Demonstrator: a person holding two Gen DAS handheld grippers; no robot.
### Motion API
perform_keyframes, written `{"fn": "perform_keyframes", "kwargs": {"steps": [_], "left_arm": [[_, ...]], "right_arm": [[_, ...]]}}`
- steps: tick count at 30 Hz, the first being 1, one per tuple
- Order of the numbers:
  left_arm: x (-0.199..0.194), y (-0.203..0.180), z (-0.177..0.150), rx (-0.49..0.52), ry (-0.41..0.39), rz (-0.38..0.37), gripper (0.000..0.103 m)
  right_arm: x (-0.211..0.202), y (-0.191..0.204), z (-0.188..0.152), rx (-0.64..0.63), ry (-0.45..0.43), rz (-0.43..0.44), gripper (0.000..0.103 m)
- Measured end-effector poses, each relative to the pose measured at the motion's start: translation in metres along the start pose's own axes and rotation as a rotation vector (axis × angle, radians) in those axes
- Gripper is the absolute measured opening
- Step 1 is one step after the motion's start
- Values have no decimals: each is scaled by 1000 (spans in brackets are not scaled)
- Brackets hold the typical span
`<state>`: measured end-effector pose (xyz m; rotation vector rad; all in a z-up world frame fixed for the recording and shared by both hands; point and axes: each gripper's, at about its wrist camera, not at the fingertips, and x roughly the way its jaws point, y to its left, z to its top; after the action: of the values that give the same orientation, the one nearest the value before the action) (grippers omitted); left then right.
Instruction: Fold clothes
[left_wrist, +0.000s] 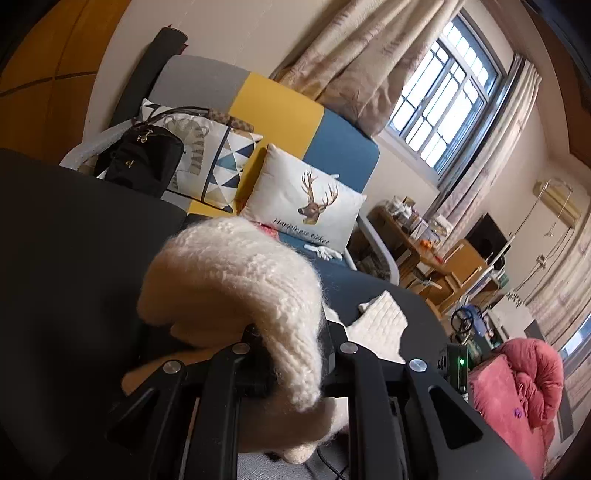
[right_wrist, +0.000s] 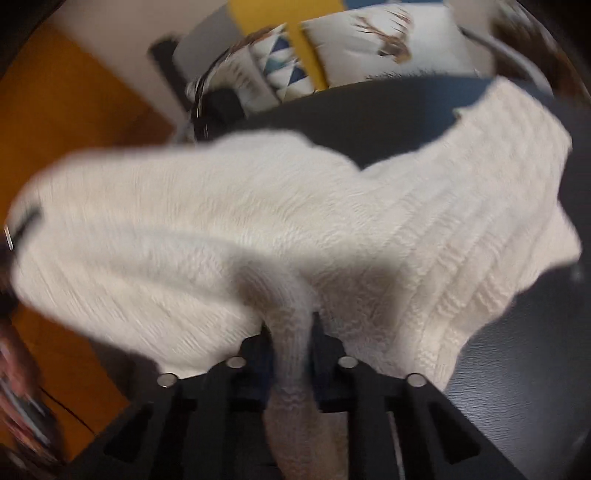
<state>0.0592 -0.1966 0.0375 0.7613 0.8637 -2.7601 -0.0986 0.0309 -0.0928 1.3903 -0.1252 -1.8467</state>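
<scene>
Left claw (left_wrist: 291, 354) pinching a fold of cream knit sweater (left_wrist: 236, 280), right claw (right_wrist: 291, 332) clamped on another fold, blurred right view alone showing the sweater spread sideways over the dark surface (right_wrist: 517, 387), left view alone showing deer cushion (left_wrist: 306, 199), window (left_wrist: 443, 99)

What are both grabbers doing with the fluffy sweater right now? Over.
Left gripper shut on cream sweater. Right gripper shut on it too. Sweater partly on dark table. Nothing in the way.
</scene>
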Motion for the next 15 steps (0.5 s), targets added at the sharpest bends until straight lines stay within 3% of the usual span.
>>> {"fn": "perform_keyframes", "kwargs": {"steps": [6, 15], "left_arm": [[-45, -3, 8, 5, -91, 22, 16], [-102, -15, 26, 30, -203, 29, 17]], "right_arm": [[-19, 24, 37, -1, -124, 114, 11], [-41, 119, 114, -105, -215, 236, 11]]}}
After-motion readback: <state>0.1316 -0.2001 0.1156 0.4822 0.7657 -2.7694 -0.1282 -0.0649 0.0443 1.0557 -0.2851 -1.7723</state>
